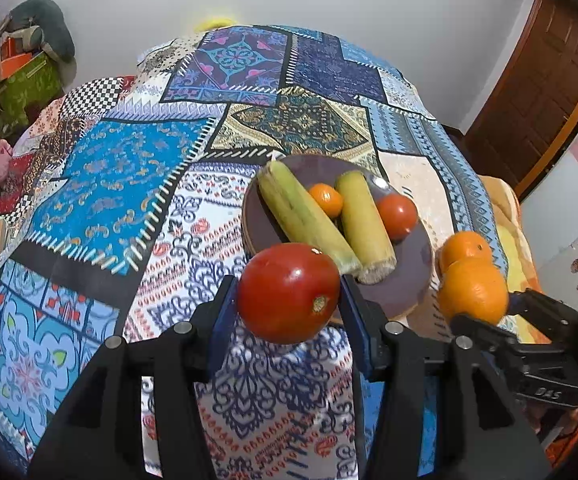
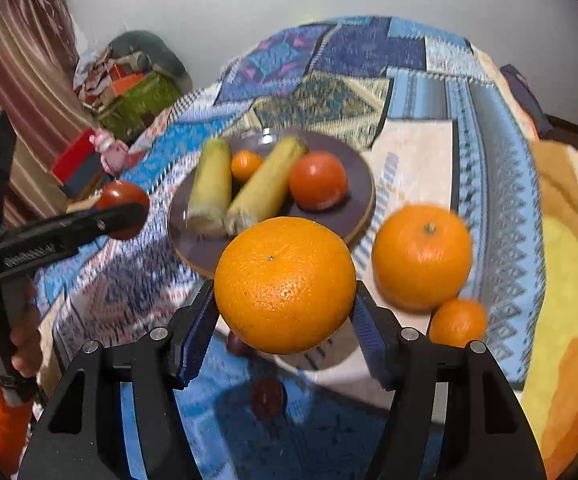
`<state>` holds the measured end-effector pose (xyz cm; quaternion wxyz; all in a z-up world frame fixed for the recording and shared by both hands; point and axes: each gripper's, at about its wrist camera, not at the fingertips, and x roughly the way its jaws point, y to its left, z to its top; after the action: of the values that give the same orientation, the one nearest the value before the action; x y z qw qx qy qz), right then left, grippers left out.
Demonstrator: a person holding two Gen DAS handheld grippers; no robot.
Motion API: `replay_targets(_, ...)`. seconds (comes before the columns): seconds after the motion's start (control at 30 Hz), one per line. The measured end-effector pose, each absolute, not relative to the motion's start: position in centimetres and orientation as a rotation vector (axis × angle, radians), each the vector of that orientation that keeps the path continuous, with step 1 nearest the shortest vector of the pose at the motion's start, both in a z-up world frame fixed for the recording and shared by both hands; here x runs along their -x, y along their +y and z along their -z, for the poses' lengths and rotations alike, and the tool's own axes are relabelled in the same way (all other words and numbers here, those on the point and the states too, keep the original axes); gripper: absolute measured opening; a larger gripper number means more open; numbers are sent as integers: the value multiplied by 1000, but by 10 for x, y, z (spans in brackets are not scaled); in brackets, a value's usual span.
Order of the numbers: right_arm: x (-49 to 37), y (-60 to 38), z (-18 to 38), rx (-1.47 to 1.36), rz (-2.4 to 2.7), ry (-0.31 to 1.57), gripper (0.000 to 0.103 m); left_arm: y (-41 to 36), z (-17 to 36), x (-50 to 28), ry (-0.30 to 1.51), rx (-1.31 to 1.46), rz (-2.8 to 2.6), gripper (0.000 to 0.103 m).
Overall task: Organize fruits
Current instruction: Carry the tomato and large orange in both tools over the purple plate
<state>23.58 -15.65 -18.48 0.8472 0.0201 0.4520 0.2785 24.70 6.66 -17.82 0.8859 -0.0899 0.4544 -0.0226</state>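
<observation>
- The purple plate (image 1: pixel 409 276) sits on the patchwork cloth (image 1: pixel 121 184) and already carries two green-yellow husked cobs (image 1: pixel 365 220), a small orange (image 1: pixel 326 199) between them and a tomato (image 1: pixel 397 210) at their right.
- The left gripper (image 1: pixel 289 300) has its jaws closed on a large tomato (image 1: pixel 288 292), held in the air just short of the plate's near rim.
- The right gripper (image 2: pixel 285 304) has its jaws clamped on a big orange (image 2: pixel 285 284), also lifted, near the plate's right-hand edge.
- Off the plate, to its right on the cloth, lie a second large orange (image 2: pixel 421 256) and a small orange (image 2: pixel 457 322) just beside it; two dark small fruits (image 2: pixel 268 398) lie in shadow under the right gripper, too dim to name.
- The step looks like the carry: both fruits are picked and on their way to the plate.
- Free space on the plate is the near-right patch and the far rim, so each fruit needs lowering onto bare plate before release.
- Round fruit may roll off the shallow rim or nudge the cobs.
- Both grippers converge on one plate; going one at a time would avoid a clash.
</observation>
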Motion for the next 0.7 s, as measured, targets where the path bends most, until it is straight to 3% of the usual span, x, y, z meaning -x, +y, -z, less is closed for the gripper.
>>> replay_targets(0.7,-281,-128,198,-21,-554,965,62,77,201,-297,988,222,35,50)
